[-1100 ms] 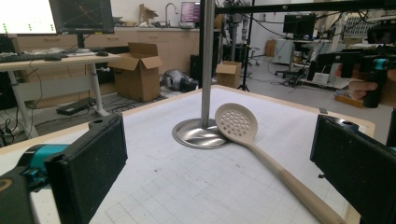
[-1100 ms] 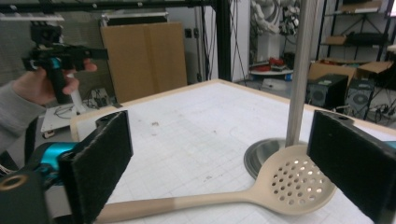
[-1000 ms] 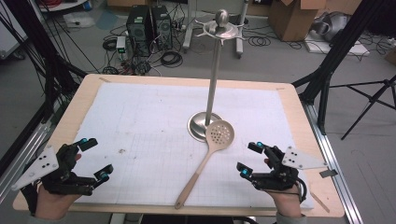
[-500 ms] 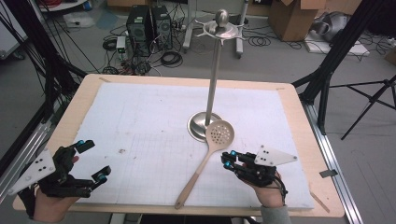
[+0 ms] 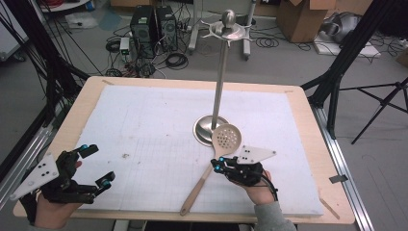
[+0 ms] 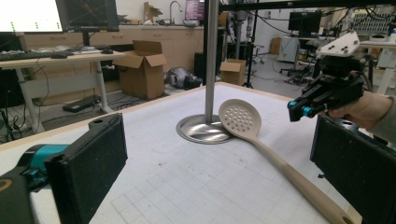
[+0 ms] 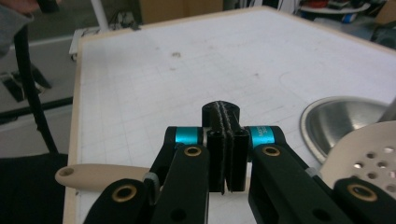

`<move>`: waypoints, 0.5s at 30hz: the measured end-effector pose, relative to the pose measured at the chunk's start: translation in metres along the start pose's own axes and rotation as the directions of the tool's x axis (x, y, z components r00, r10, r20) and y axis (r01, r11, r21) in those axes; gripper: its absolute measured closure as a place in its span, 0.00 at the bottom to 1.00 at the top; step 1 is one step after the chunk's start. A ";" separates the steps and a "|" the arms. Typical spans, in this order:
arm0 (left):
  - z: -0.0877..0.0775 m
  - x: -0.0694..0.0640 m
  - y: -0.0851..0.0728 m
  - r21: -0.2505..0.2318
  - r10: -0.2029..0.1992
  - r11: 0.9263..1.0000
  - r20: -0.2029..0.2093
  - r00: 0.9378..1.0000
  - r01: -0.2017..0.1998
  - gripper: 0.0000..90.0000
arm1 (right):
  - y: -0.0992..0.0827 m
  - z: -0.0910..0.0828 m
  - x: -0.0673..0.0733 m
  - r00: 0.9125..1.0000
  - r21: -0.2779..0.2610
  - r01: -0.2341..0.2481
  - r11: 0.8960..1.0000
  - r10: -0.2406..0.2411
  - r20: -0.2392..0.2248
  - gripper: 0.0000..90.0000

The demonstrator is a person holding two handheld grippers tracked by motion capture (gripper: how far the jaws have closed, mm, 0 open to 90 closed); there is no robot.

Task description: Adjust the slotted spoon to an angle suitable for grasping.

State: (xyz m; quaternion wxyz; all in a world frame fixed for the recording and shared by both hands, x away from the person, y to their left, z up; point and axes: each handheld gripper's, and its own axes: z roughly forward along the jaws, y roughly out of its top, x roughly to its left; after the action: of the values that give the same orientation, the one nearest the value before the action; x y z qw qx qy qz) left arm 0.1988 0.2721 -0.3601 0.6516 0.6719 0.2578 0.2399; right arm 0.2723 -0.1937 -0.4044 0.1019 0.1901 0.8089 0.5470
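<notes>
Right gripper view: right gripper [image 7: 227,172] jaws pressed together on nothing, above the slotted spoon [image 5: 211,163] handle. Spoon lies at the stand base's [image 5: 208,129] 5 o'clock. Risk: closed jaws can't grasp and nudge the handle. Left gripper [image 5: 91,166] wide open, empty.

The right gripper [image 5: 217,166] hovers just above the slotted spoon's [image 5: 226,137] handle, below its bowl, jaws pressed flat together with nothing between them after just closing. The right hand [image 5: 257,185] holds it from the table's near edge. The left gripper [image 5: 94,166] sits well left of the spoon, jaws wide apart, gripped by the left hand [image 5: 50,211].
</notes>
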 end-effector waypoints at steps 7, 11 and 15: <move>0.003 -0.001 -0.001 0.011 -0.001 1.000 0.008 1.000 0.001 0.05 | -0.008 0.023 0.000 1.000 0.070 -0.004 0.998 0.004 -0.004 1.00; 0.004 -0.001 -0.003 0.018 -0.004 1.000 0.010 1.000 0.004 0.05 | -0.013 0.037 -0.001 1.000 0.124 0.002 0.992 0.000 -0.012 1.00; 0.004 -0.001 -0.004 0.018 -0.007 1.000 0.010 1.000 0.007 0.05 | -0.013 0.044 -0.003 1.000 0.141 -0.006 0.990 0.008 -0.013 0.99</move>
State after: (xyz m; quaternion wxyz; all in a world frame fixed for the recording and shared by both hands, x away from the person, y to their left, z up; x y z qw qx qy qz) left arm 0.2011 0.2684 -0.3639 0.6476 0.6781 0.2590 0.2319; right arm 0.2889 -0.1624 -0.4337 0.0806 0.1959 0.8454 0.4903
